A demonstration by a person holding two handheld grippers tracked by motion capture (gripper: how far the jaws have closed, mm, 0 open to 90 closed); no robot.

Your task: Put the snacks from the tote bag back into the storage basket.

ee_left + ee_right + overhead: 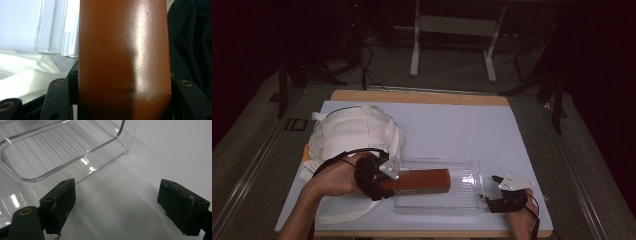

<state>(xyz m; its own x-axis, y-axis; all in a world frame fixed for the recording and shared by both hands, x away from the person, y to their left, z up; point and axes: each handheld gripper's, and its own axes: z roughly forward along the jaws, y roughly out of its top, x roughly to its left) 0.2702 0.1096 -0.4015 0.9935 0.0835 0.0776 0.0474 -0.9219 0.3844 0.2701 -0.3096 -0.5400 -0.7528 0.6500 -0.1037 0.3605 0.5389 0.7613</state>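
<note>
Writing is not being made out on the glossy orange-brown box (419,181), which is being gripped at its near end by the left claw (382,176) and held lengthwise over the clear plastic tray (462,200) on the desk (452,125). Just beside the tray's right end, the right claw (493,194) is being held wide and empty. A white cloth bag (352,132) is lying left of the tray.

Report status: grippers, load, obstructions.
Left gripper shut on brown box, over clear tray. Right gripper open beside tray. White bag behind.
</note>
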